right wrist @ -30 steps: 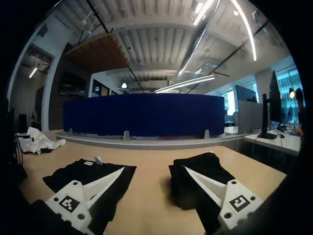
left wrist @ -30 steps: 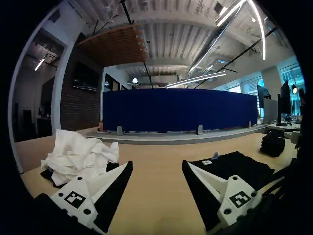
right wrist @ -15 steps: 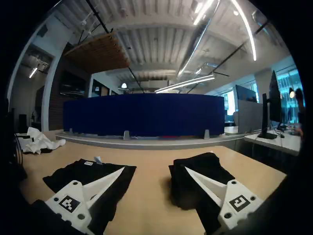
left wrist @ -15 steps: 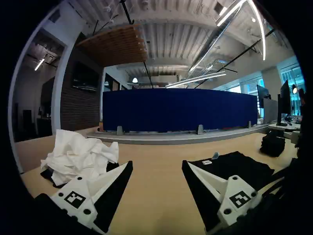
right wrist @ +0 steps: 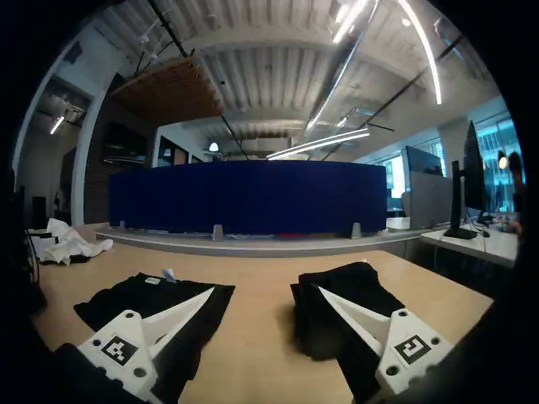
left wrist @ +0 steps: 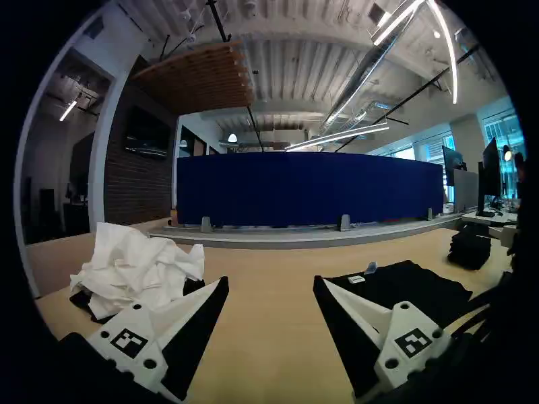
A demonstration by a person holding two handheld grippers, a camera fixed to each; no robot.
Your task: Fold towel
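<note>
- Left gripper view: my left gripper (left wrist: 270,280) is spread wide over the wooden table (left wrist: 269,350), nothing in it.
- Just past my left finger sits a crumpled white towel (left wrist: 138,269). The black towel (left wrist: 404,283) lies flat behind the other finger.
- Right gripper view: my right gripper (right wrist: 267,289) is wide open and empty too, with the black towel by one finger and a folded black stack (right wrist: 340,296) behind the other.
- Way back, a blue divider (left wrist: 303,188) runs along the table's far edge.

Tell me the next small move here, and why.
Probably lower the left gripper and right gripper, both open and empty, onto the near edge of the flat black towel. It lies spread between them, while the black stack already looks folded.
</note>
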